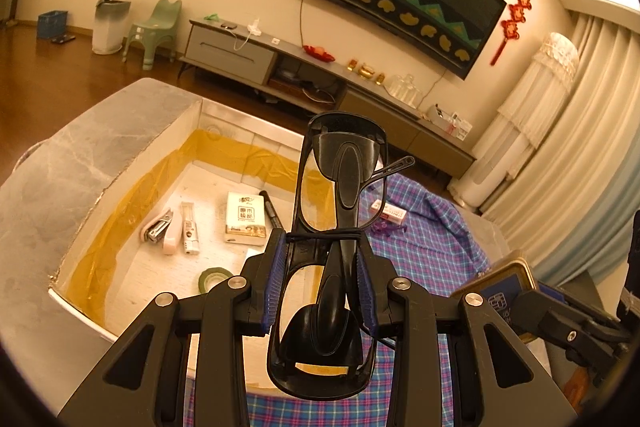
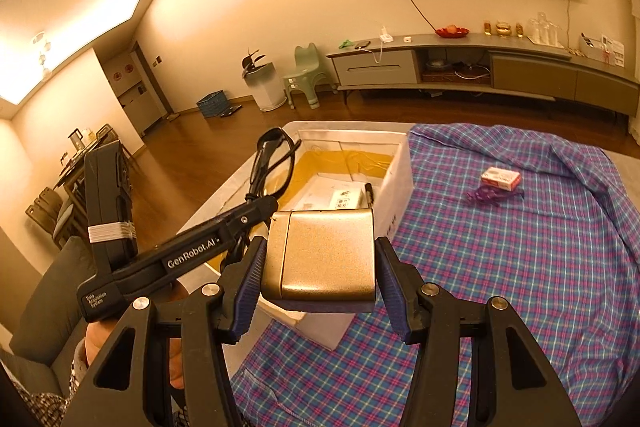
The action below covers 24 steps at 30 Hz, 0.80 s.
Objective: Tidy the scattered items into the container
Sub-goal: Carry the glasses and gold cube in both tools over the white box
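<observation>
The left tool [image 1: 322, 281] holds a pair of black glasses [image 1: 340, 195] tight between its blue pads [image 1: 276, 283]. The glasses are folded and stand up tall, one end poking out past the tips. They hang over the near edge of the box [image 1: 132, 155], not in it.

The box is white with yellow tape around its inside walls. On its floor lie a stapler [image 1: 162, 229], a small white gadget [image 1: 190, 229], a pack of tissues [image 1: 245, 217], a black pen [image 1: 272, 213] and a roll of green tape [image 1: 214, 279]. The pen lies just beside the tissues.

The right tool [image 2: 320, 281] holds a gold tin [image 2: 326, 255] between its pads, squeezed from both sides. The tin is up in the air, in front of the near corner of the box.

The box sits on a counter covered with a blue and pink checked cloth [image 2: 520, 267]. Out on the cloth, well apart from the box, lie a small red and white pack [image 2: 501, 178] and a purple clip [image 2: 486, 195], close to each other.

A hand [image 2: 94, 343] grips the left tool's handle.
</observation>
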Motion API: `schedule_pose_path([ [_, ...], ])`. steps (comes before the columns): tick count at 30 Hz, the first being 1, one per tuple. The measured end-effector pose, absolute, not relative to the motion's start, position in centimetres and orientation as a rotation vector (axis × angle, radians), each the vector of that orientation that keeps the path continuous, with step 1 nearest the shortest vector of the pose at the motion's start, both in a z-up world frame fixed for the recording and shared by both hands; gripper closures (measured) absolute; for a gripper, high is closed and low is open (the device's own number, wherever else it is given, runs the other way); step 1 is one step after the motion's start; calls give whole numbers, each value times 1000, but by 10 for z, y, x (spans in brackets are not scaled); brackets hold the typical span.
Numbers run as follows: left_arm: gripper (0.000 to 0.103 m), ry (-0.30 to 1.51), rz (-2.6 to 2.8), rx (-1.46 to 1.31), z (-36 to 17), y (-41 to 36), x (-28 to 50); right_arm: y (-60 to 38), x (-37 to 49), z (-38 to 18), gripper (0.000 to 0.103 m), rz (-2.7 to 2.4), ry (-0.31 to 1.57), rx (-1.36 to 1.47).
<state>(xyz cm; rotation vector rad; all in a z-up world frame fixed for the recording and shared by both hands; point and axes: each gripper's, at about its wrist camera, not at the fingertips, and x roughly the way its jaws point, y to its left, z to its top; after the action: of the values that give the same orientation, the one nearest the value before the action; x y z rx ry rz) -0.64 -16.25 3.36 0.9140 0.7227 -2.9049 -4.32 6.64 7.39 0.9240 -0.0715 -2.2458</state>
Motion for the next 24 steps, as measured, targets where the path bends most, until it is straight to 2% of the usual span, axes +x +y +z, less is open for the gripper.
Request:
schedule_pose_path([
  [24,69,838,-2779,824,32,-222,2,21,-81,76,48,-2176,15,915],
])
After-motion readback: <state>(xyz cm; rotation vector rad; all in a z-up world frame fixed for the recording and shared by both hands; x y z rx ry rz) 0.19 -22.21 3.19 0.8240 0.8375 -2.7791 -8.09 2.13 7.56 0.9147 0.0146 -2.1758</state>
